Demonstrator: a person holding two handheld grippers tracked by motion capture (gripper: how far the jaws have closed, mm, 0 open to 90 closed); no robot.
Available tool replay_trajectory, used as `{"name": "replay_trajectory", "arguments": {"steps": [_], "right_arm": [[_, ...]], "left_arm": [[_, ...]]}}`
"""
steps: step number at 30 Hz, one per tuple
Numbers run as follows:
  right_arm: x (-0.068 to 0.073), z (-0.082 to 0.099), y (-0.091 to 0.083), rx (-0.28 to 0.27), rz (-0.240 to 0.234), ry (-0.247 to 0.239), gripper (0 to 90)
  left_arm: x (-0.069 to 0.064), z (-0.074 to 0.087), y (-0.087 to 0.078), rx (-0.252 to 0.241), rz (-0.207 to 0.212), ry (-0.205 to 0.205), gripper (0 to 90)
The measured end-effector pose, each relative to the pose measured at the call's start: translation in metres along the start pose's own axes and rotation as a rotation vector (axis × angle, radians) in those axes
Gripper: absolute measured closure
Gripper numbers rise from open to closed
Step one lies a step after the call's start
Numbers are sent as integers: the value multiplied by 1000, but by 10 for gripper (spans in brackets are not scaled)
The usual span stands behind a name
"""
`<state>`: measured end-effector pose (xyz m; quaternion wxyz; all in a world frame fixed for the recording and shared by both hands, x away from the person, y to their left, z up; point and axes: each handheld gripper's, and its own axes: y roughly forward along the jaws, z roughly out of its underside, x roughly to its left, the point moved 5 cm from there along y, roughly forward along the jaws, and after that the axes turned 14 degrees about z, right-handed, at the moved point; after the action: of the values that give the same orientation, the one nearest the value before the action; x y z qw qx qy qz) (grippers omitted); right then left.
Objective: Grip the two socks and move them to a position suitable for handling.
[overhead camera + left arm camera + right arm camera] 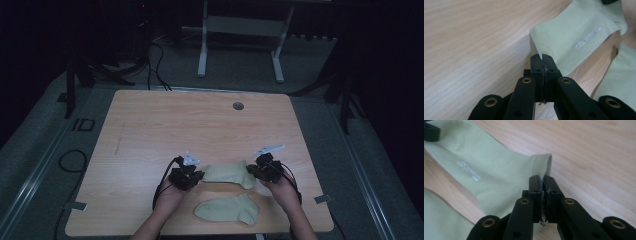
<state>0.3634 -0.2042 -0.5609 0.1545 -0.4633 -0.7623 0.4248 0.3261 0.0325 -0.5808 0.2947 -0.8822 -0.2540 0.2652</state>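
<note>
Sock (227, 173) pinched at either end, left tool (201, 176) and right tool (250, 171) clamped shut; keep it taut, lower evenly onto second sock (227, 209).

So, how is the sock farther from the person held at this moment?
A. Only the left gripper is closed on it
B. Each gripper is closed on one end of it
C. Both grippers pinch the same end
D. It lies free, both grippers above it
B: the left gripper has its jaws closed on one end of the far sock, and the right gripper on the opposite end.
</note>
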Motion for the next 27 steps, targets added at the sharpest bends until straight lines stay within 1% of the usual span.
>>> {"name": "replay_trajectory", "arguments": {"steps": [2, 4, 7, 8, 9, 11, 12, 13, 14, 15, 16, 17, 18, 19, 20, 21, 22, 23, 25, 27], "right_arm": [[-1, 3, 7, 13, -6, 6, 856], [-1, 5, 13, 30, -2, 7, 855], [-1, 8, 22, 61, 0, -8, 853], [-1, 8, 24, 63, 4, -11, 852], [-2, 8, 25, 56, 3, 0, 852], [-3, 7, 26, 58, 2, 0, 841], [-3, 6, 26, 65, 5, -3, 811], [-4, 4, 25, 67, 17, -7, 783], [-5, 3, 23, 62, 30, -7, 760], [-6, 1, 20, 56, 26, -3, 745], [-7, 0, 16, 50, 26, -1, 737], [-7, 0, 16, 50, 26, -1, 737], [-7, -1, 13, 40, 28, 1, 720], [-5, -2, 6, 31, 17, 0, 723], [-4, -2, 3, 27, 17, -1, 742], [-1, -2, 0, 22, 9, -1, 780], [2, -1, -1, 20, -9, -7, 795], [5, 0, -2, 23, -16, -16, 815], [12, 3, -1, 29, -24, -34, 829], [18, 5, 2, 39, -32, -43, 829]], "left_arm": [[0, 3, 5, 12, 4, -5, 888], [2, 6, 9, 24, 3, -3, 888], [5, 8, 12, 38, 3, -4, 887], [7, 9, 12, 36, 9, -9, 886], [7, 9, 12, 30, 15, -21, 886], [7, 8, 11, 29, 25, -20, 882], [7, 8, 10, 25, 25, -17, 852], [7, 7, 8, 14, 19, -14, 775], [7, 6, 5, 5, 15, -11, 748], [7, 4, 2, -8, 5, -12, 713], [8, 3, -1, -18, -4, -15, 696], [8, 3, -1, -18, -4, -15, 694], [7, 0, -8, -53, -29, -9, 694], [5, -2, -10, -60, -33, -2, 710], [2, -4, -12, -66, -31, 10, 740], [-1, -6, -13, -75, -24, 17, 817], [-5, -8, -13, -78, -16, 27, 856], [-10, -10, -11, -75, 4, 38, 884], [-16, -12, -5, -61, 25, 49, 885], [-19, -12, 4, -30, 27, 65, 885]]}}
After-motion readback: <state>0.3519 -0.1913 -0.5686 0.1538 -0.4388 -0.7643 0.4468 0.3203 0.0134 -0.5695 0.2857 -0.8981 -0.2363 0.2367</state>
